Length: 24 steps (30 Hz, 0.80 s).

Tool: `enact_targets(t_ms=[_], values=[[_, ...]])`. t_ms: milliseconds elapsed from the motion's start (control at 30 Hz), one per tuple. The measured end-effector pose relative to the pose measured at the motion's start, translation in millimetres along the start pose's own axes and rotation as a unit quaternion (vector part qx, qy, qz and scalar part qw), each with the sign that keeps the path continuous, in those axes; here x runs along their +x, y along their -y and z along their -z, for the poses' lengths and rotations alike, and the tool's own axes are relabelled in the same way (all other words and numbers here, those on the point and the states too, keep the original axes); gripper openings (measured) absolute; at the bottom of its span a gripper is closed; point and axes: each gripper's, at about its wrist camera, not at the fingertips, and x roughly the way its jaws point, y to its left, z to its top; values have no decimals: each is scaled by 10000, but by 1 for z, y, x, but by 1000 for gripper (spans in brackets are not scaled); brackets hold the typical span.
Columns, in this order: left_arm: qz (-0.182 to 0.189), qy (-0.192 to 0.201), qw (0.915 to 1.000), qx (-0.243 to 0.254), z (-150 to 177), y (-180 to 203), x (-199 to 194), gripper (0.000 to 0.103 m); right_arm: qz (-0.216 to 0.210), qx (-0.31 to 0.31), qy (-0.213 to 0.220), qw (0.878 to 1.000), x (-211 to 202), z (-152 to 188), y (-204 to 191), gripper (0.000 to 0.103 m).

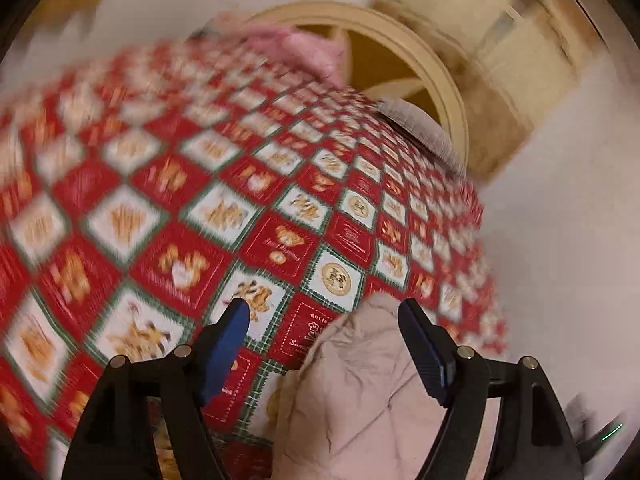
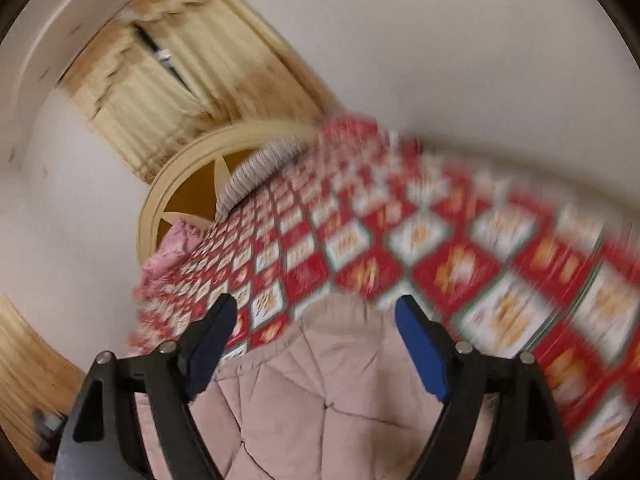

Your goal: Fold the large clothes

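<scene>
A pale pink quilted garment (image 1: 360, 392) lies on a table with a red and white checked cloth (image 1: 168, 216). In the left wrist view my left gripper (image 1: 324, 312) is open, and the garment's edge rises between its blue pads (image 1: 226, 344) without being pressed. The right wrist view shows the same quilted garment (image 2: 320, 396) spread below my right gripper (image 2: 316, 308), which is open too, its blue pads (image 2: 420, 348) standing apart from the fabric. Both views are blurred by motion.
A pink cloth (image 1: 304, 52) and a grey striped cloth (image 1: 420, 128) lie at the table's far edge. Behind it stand a round cream frame (image 1: 436, 72), a yellowish curtain (image 2: 168, 80) and white wall. Wooden floor (image 2: 24, 360) shows at lower left in the right wrist view.
</scene>
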Motion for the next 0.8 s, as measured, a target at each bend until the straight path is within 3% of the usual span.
enact_targets(t_ms=[33,100,233,333,433,533,700,800], values=[[-8,25,9990,443,7,25,2,77,49,-502,-54,9987,-6,-3,-18,53],[156,-5,9922,1235,24,79,9,77,-21,-1154,-305,9929,0,1,-51,41],[472,-151,9784,2007,60,153,37,77,-412,-1869,-947,9769,32,36,-111,41],[248,-254,9745,2215,85,183,69,77,-410,-1890,-1483,9698,74,74,-131,37],[62,-427,9758,2145,101,183,93,77,-214,-1604,-1992,9665,113,115,-114,30],[36,-694,9811,1808,114,171,116,77,-216,-1520,-1777,9720,115,135,-96,28],[210,-225,9807,1930,137,158,132,85,-285,-1483,-1666,9744,110,141,-89,29],[94,-233,9798,1985,141,158,140,87,-265,-1434,-1662,9752,112,140,-89,29]])
